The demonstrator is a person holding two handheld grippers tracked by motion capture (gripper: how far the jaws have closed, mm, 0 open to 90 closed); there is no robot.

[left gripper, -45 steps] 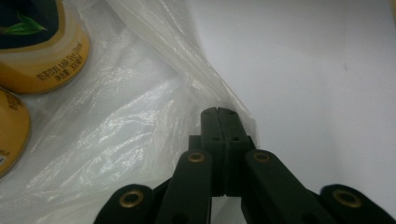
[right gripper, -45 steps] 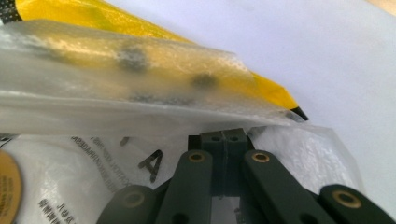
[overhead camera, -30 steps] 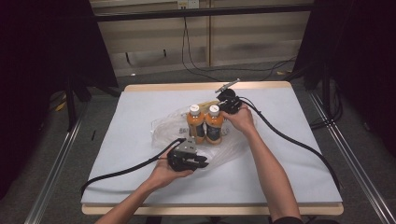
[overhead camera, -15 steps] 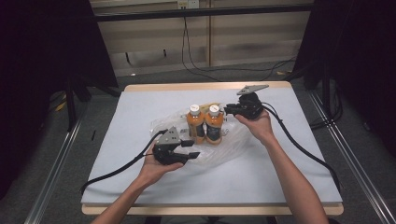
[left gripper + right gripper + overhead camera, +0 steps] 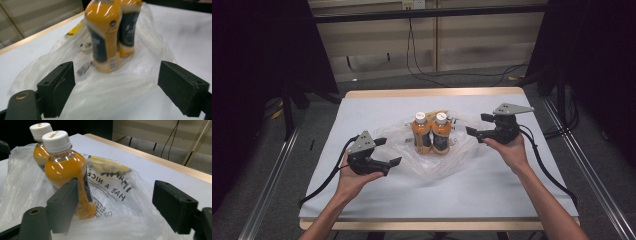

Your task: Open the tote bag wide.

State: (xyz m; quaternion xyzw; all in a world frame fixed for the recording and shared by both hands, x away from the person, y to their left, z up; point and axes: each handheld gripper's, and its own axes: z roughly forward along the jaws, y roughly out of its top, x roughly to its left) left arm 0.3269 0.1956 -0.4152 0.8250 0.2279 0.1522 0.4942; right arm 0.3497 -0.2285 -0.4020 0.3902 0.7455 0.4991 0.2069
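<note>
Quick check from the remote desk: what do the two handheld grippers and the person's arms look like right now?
Both are black handheld units. The left gripper and right gripper each carry a grey three-cornered plate on top and trail a black cable toward the table's near edge. Their jaws end in blocky black pads, with a brass-coloured ring near one jaw's base in the left gripper view. The forearms are bare; no sleeves or gloves in view.

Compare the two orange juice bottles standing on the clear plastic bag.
In the high view, the left orange juice bottle with white cap stands slightly farther back; the right orange juice bottle with white cap stands slightly nearer the person and closer to the right gripper. Otherwise alike: both upright, capped, dark-labelled, touching side by side on the clear plastic bag.
</note>
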